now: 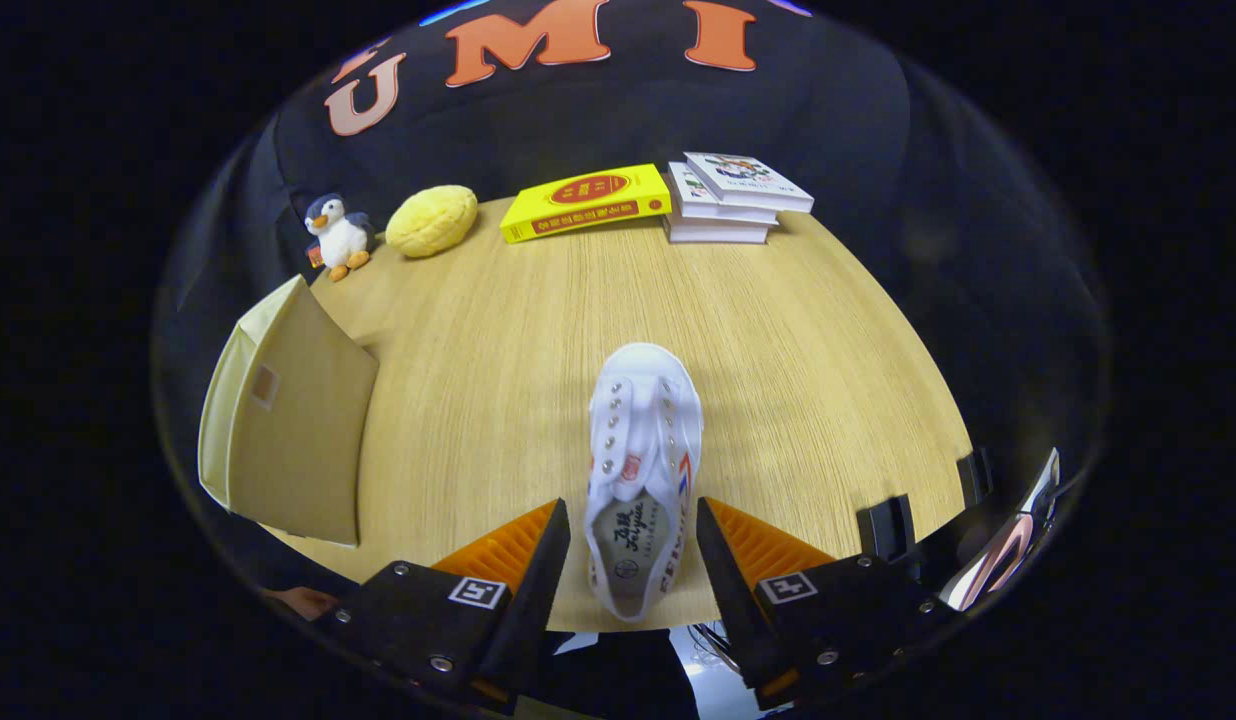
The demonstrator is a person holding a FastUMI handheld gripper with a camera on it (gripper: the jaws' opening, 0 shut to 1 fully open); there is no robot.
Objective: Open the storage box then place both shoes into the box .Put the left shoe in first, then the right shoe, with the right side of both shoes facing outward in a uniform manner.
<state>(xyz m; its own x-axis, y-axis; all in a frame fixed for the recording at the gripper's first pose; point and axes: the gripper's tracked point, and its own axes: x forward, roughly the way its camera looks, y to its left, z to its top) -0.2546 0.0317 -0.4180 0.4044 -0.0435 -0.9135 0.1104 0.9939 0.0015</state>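
While gripper (633, 530) straddles shoe (641, 460), books (733, 198) beyond

A light wooden table (798, 330) carries a row of objects along its far edge, in front of the black cloth wall. At one end stands a small plush penguin (337, 236), upright, with a yellow bun-shaped plush (431, 221) just beside it. Further along lies a thick yellow book (586, 202) with a red oval on its cover, and near it a stack of white books (733, 198), the top one skewed across the others.
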